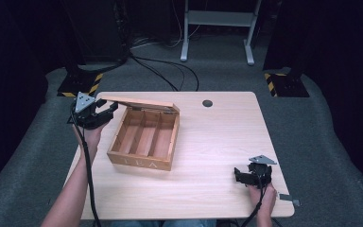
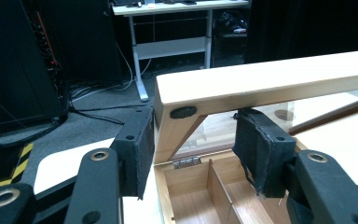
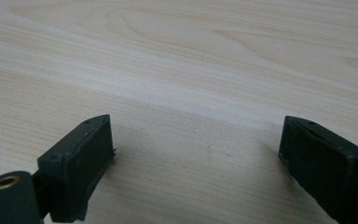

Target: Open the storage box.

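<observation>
On the pale wooden table point(image 1: 208, 156), the left gripper point(image 1: 105, 111) clamps the tea box's lid point(image 1: 139, 102); the right gripper point(image 1: 242, 177) rests near, jaws apart; grey carpet point(image 1: 312, 123) surrounds.

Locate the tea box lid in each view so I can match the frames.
High view: lid raised at the far edge of the wooden tea box, left of centre, its left corner in the left gripper.
Left gripper view: lid spans the upper right, its corner clamped between the pads.
Right gripper view: bare tabletop between open jaws; no lid.
Shared landmark: the box's inner dividers.
</observation>
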Motion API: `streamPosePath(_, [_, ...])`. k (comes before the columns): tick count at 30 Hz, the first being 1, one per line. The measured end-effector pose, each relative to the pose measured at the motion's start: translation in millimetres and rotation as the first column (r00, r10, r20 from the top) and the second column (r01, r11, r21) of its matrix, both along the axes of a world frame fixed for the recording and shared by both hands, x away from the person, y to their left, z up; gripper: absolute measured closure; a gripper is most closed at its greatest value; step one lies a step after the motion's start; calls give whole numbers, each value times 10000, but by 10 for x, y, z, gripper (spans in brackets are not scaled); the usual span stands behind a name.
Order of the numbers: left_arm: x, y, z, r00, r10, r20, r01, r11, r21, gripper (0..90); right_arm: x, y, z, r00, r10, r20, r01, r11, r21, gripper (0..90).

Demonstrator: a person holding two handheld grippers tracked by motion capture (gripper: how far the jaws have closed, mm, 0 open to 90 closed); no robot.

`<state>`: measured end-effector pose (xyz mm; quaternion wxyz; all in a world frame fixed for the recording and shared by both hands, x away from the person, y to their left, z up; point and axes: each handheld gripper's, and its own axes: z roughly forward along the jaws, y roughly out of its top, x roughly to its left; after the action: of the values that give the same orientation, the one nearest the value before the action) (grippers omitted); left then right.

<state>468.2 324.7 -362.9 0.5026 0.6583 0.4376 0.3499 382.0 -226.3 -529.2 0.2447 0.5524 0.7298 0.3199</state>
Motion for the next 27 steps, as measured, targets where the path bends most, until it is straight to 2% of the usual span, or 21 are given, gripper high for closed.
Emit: streamPosePath(27, [-8,11,-6,10000,-63,-42,63,10000,-9,475,0,0,0,10000,-3,6,3,10000,-6,94])
